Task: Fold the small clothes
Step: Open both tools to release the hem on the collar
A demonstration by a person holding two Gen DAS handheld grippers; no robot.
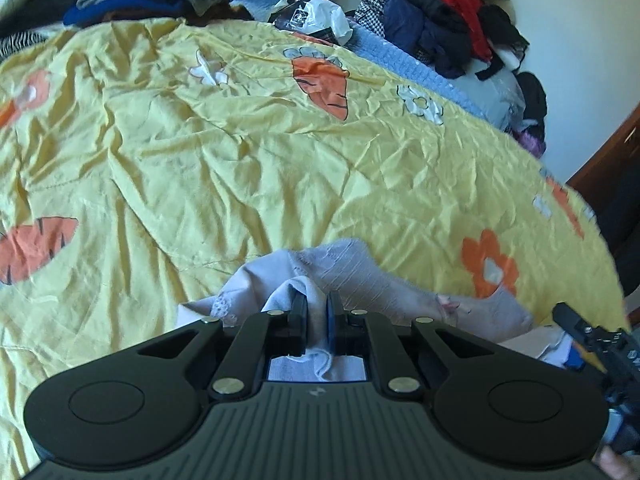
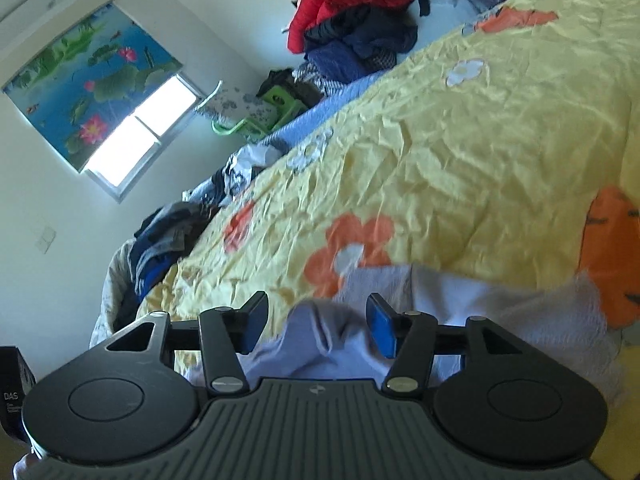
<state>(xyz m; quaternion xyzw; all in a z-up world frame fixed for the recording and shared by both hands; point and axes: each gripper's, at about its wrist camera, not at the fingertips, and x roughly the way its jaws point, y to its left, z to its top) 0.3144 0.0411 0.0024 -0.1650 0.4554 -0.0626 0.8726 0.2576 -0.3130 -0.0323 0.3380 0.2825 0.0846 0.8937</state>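
1. The left gripper (image 1: pixel 317 312) is closed tight on a bunched fold of the pale garment (image 1: pixel 360 276); white cloth fills the slit between its pads and trails back under the body of the tool
2. The right gripper (image 2: pixel 318 326) stands about half open, its blue pads (image 2: pixel 382 330) clear of the cloth; a hump of the garment (image 2: pixel 320 332) rises between the jaws but neither pad presses on it, so I judge this hand holds nothing
3. The garment lies at the near edge of the yellow bedspread (image 1: pixel 240 152), directly ahead of and under both tools; in the left view it spreads mostly to the right of the pinch, toward the right gripper (image 1: pixel 584 330), whose tip shows at the picture's right edge
4. Its long axis seems to run sideways, from one gripper to the other, though crumpling hides the outline and I cannot tell sleeve from hem
5. The left hand is the only one with a hold, so the coming move likely turns on it: carry the pinched edge across, or let the right hand close again on a new spot
6. The left tool points steeply down at the bed; the right one points shallower and is rolled hard, so the bed runs diagonally in its view
7. Further off, piles of dark and red clothes (image 1: pixel 436 4) sit at the bed's far side, and a window (image 2: pixel 136 132) shows beyond
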